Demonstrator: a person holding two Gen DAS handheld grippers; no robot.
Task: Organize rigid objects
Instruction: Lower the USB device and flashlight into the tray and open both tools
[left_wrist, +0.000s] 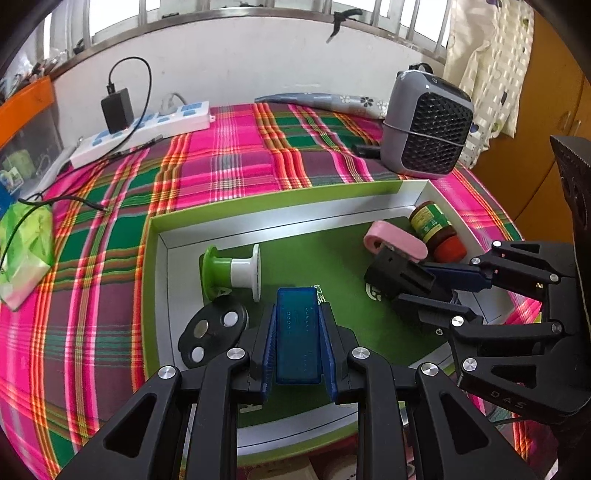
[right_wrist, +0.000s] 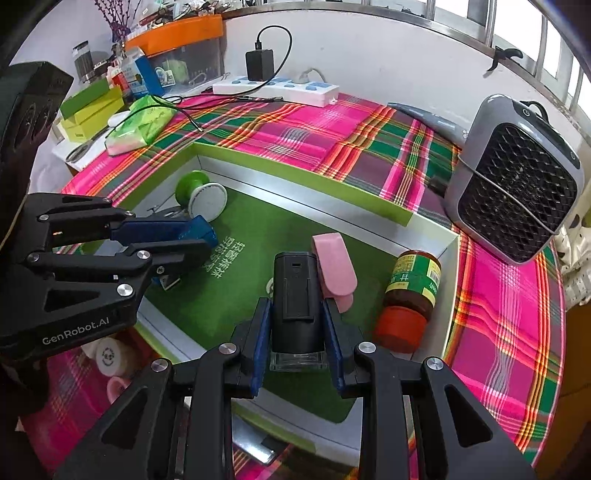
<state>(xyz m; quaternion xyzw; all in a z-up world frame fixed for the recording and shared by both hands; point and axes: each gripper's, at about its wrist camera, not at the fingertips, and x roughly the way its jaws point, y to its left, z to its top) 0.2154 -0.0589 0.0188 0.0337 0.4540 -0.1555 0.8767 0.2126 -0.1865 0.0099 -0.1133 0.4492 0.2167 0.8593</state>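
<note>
A shallow green-lined box (left_wrist: 258, 218) (right_wrist: 295, 173) lies on the plaid cloth. My left gripper (left_wrist: 297, 339) is shut on a translucent blue rectangular case (left_wrist: 297, 332), held over the box's near left part; it shows in the right wrist view (right_wrist: 195, 230). My right gripper (right_wrist: 297, 317) is shut on a black rectangular block with a clear base (right_wrist: 295, 295), also seen in the left wrist view (left_wrist: 399, 277). Inside the box lie a green and white spool (left_wrist: 229, 271) (right_wrist: 201, 194), a pink clip (left_wrist: 395, 243) (right_wrist: 334, 269), a red-capped jar on its side (left_wrist: 436, 229) (right_wrist: 410, 295) and a black disc (left_wrist: 214, 332).
A grey fan heater (left_wrist: 428, 129) (right_wrist: 517, 184) stands beyond the box's far right corner. A white power strip with a black charger (left_wrist: 147, 125) (right_wrist: 277, 86) lies at the back. A green tissue pack (left_wrist: 26, 251) (right_wrist: 140, 123) sits left. Small round items (right_wrist: 109, 356) lie near the box's front.
</note>
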